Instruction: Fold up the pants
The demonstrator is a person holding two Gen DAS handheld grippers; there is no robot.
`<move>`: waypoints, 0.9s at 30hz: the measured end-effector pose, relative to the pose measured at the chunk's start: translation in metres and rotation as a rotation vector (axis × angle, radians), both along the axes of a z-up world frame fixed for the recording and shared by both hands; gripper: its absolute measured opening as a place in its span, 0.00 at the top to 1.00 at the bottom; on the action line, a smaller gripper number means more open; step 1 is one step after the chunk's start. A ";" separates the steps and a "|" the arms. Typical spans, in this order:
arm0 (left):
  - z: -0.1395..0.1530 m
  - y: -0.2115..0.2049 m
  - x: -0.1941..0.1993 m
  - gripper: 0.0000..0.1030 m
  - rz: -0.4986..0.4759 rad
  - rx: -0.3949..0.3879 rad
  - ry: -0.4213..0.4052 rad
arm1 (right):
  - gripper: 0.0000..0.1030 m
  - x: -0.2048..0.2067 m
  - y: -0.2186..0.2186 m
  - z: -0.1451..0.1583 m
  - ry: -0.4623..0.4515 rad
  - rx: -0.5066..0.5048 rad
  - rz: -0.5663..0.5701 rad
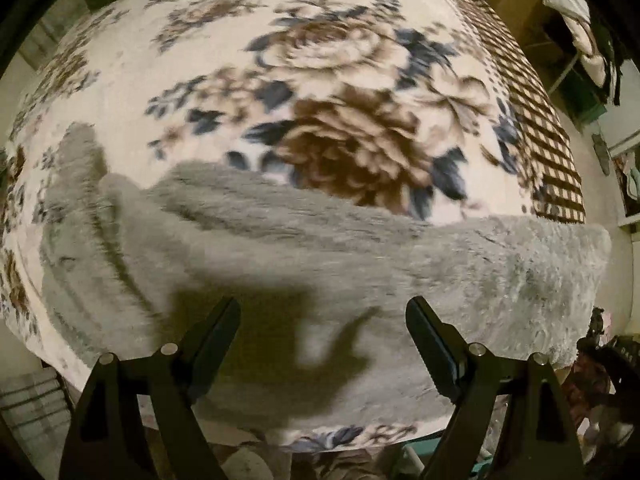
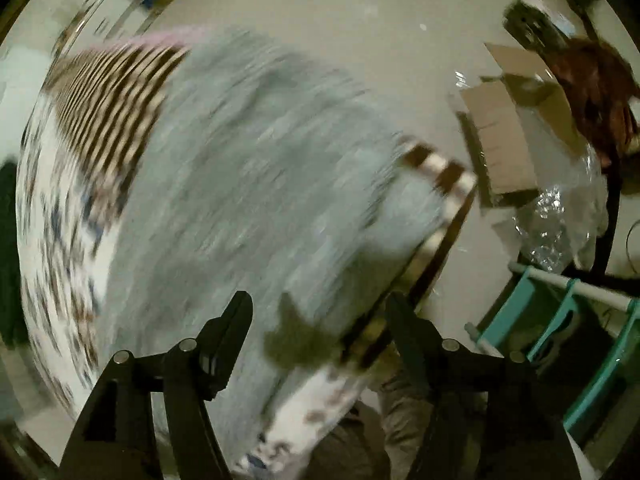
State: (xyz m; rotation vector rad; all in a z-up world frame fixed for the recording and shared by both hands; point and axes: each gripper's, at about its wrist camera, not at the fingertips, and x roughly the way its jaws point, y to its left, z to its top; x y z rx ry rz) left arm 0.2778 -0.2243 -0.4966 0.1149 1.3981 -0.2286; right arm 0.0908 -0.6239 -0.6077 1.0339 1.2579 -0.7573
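Observation:
Fuzzy grey pants lie spread across the near part of a bed with a floral blanket. My left gripper is open and empty, hovering above the pants' near edge; its shadow falls on the fabric. In the right wrist view the same grey pants fill the middle, blurred by motion. My right gripper is open and empty above the pants near the bed's edge.
The blanket has a brown checked border on the right. Beside the bed are a cardboard box, clear plastic wrap, and a teal rack on the pale floor. Clothes pile at far right.

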 end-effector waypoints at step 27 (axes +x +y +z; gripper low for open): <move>0.003 0.267 0.167 0.98 0.309 -0.133 -0.066 | 0.31 0.219 0.308 -0.052 0.186 -0.051 0.403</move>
